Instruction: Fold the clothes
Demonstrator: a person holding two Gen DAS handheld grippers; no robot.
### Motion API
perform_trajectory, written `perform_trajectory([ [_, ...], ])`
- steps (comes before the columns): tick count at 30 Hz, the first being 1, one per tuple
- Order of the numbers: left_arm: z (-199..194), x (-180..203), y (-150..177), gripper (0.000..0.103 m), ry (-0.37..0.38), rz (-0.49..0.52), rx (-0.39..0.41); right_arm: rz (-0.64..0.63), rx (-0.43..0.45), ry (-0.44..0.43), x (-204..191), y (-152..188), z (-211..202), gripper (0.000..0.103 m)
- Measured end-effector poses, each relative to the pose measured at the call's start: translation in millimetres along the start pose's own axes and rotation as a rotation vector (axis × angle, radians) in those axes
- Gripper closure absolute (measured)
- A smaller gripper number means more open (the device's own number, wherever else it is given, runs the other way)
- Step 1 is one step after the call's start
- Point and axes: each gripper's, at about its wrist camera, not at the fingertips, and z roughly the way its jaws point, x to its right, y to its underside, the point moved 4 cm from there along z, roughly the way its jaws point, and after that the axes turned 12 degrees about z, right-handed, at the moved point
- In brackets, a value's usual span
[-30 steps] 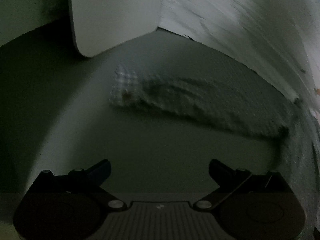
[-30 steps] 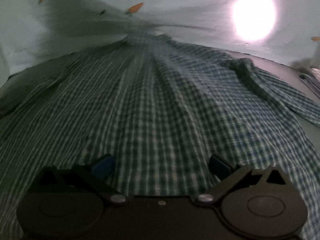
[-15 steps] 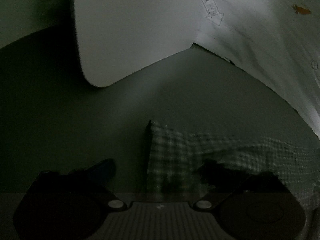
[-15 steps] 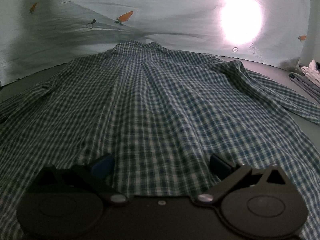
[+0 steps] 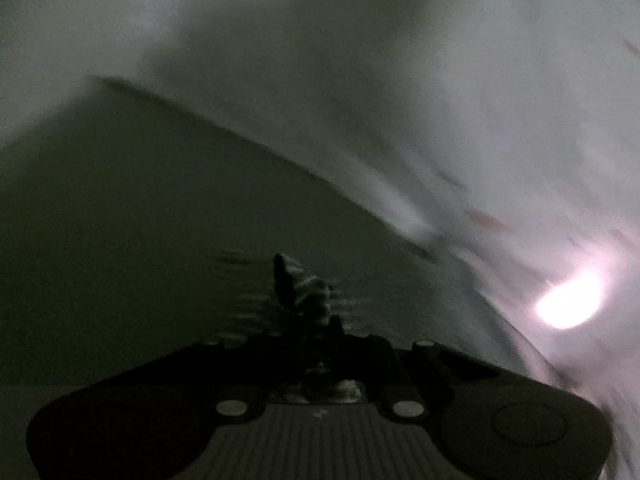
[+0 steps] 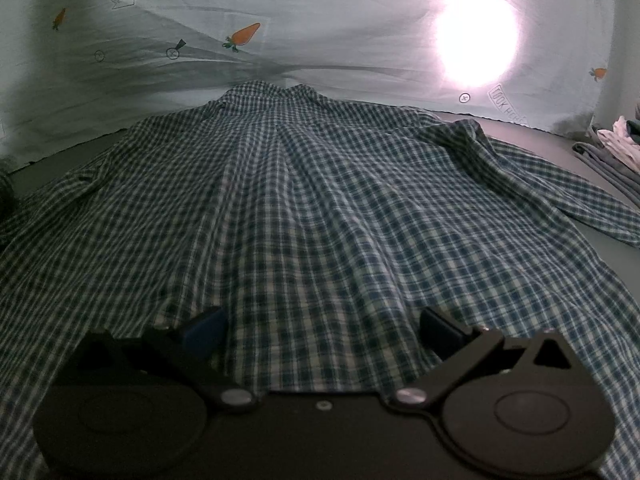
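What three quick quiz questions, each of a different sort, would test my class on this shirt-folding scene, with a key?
1. True or false: the checked shirt lies spread over the grey surface.
2. Which gripper has cloth between its fingers: A) left gripper, B) right gripper, C) neither?
3. Fill in: the pale backdrop sheet is printed with orange ____.

Key
1. True; a sleeve reaches out to the right.
2. A. The left jaws are closing on a bit of checked cloth, though that view is dark and blurred. The right jaws stand wide open over the shirt.
3. Carrots.
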Motion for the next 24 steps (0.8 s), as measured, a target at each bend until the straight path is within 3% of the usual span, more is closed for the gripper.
perform_trajectory([
  [1, 9, 16, 2, 0.082, 0.040, 0.043, -0.026, 0.001, 0.000, 0.000, 0, 0, 0, 0.000],
  [3, 27, 49, 5, 0.062, 0.119, 0.129, -0.079, 0.003, -0.004, 0.000, 0, 0, 0, 0.000],
  [5, 35, 64, 10, 0.037, 0.132, 0.180, -0.115, 0.005, -0.035, 0.005, -1, -5, 2, 0.000],
  [8, 34, 48, 9, 0.030, 0.087, 0.144, -0.120, 0.055, -0.136, 0.025, -2, -20, 6, 0.000],
  [10, 30, 25, 7, 0.019, 0.023, 0.075, -0.121, 0.178, -0.158, -0.037, 0, -33, 3, 0.010],
  [12, 25, -1, 7, 0.016, -0.083, 0.009, -0.132, 0.335, -0.135, -0.142, 0, -46, -3, 0.018],
  [14, 23, -26, 10, 0.016, -0.179, -0.055, -0.157, 0.449, -0.151, -0.265, -8, -55, -1, 0.035],
  [15, 22, -40, 13, 0.016, -0.216, -0.095, -0.175, 0.507, -0.159, -0.327, -11, -60, 1, 0.049],
  [16, 21, -51, 17, 0.016, -0.245, -0.131, -0.190, 0.557, -0.183, -0.390, -17, -63, 6, 0.062],
  [18, 21, -68, 24, 0.012, -0.281, -0.192, -0.216, 0.673, -0.258, -0.520, -33, -63, 23, 0.079],
  [21, 18, -77, 30, 0.007, -0.277, -0.211, -0.214, 0.746, -0.399, -0.623, -63, -54, 54, 0.081],
  [24, 21, -76, 29, 0.001, -0.271, -0.197, -0.229, 0.771, -0.512, -0.640, -89, -42, 75, 0.081],
])
